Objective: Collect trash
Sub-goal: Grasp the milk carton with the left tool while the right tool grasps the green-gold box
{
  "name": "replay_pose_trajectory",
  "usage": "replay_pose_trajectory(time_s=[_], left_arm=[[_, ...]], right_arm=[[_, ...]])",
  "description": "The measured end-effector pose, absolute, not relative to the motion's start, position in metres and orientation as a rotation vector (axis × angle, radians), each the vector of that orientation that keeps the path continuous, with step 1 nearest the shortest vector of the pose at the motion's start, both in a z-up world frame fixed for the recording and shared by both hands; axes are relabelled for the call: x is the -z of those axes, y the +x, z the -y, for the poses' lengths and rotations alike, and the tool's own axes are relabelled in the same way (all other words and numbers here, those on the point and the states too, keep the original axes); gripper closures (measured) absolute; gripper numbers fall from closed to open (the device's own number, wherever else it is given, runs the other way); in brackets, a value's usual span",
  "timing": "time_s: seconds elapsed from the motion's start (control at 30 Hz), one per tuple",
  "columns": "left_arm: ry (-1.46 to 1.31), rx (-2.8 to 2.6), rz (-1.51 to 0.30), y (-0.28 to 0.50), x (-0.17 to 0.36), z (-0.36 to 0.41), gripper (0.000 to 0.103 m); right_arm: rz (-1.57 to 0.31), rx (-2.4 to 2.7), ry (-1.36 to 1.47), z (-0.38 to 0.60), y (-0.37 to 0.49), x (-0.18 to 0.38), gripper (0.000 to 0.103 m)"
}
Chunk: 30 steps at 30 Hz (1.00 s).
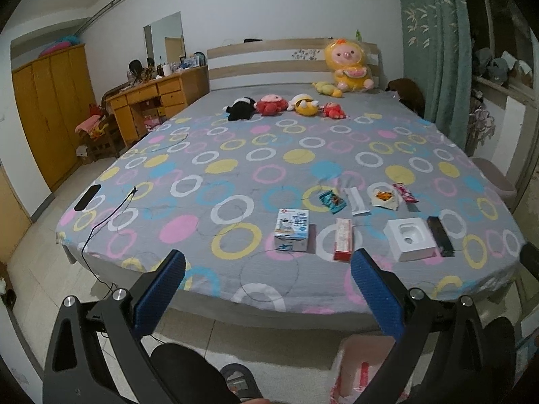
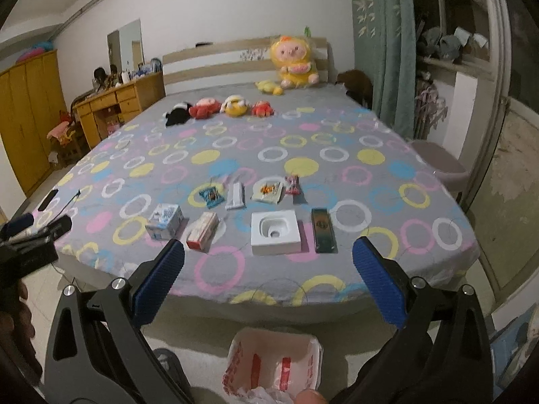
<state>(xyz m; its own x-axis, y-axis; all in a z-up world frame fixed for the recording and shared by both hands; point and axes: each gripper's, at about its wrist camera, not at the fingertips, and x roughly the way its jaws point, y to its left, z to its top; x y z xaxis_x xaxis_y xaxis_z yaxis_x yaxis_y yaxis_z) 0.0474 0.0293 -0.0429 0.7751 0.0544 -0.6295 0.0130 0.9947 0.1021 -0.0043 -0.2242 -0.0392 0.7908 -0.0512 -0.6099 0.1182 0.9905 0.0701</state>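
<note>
Ahead of me, a wide bed (image 1: 235, 155) with a grey sheet printed in pink, yellow, blue and white rings fills most of both views. Beside it on the left stand a tall yellow wooden wardrobe (image 1: 50, 111) and a matching wooden desk (image 1: 151, 97); a green curtain (image 1: 434, 50) hangs on the right. A big yellow plush doll (image 1: 348, 65) leans on the headboard, with a row of smaller plush toys (image 1: 286, 105) in front of it.

On the floor below my right gripper (image 2: 268, 257), a white plastic bag with red print (image 2: 274, 360) stands open.

Near the foot edge of the bed the trash lies in two rows. Front row: a white square moulded packaging tray (image 2: 275, 232), a small blue-and-white carton (image 1: 291, 229), a red-and-white long box (image 1: 343, 239) and a dark flat box (image 2: 323, 230). Back row: a teal snack wrapper (image 1: 333, 201), a white strip wrapper (image 1: 357, 201), a pale wrapper with orange print (image 1: 385, 198) and a pink wrapper (image 1: 405, 192).

A black phone (image 1: 87, 197) rests near the bed's left corner.

My left gripper (image 1: 267, 266) and the right one both hover short of the bed, blue-padded fingers (image 1: 161, 289) spread wide and holding nothing.
</note>
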Motion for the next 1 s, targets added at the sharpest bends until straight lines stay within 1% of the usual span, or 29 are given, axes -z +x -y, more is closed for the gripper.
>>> replay_pose_trajectory(time_s=[0.2,0.33,0.5,0.67,0.83,1.0], left_arm=[[0.074,-0.01,-0.72,0.095,0.064,-0.035,0.007],[0.046,0.028,-0.78,0.126,0.082,-0.034,0.007],[0.12,0.03,-0.785,0.16,0.105,-0.021,0.007],[0.097,0.054,-0.832,0.2,0.132,-0.021,0.007],[0.124,0.081,-0.876,0.236,0.167,-0.011,0.007],[0.114,0.075,-0.933,0.252,0.19,-0.006,0.007]], right_arm=[[-0.726,0.099,0.112,0.242,0.028,0.063,0.005],[-0.762,0.118,0.133,0.259,0.052,0.074,0.005],[-0.832,0.145,0.207,0.289,0.089,0.094,0.005],[-0.865,0.191,0.159,0.31,0.126,0.114,0.005],[-0.952,0.2,0.181,0.339,0.159,0.146,0.005],[-1.026,0.2,0.182,0.35,0.181,0.184,0.005]])
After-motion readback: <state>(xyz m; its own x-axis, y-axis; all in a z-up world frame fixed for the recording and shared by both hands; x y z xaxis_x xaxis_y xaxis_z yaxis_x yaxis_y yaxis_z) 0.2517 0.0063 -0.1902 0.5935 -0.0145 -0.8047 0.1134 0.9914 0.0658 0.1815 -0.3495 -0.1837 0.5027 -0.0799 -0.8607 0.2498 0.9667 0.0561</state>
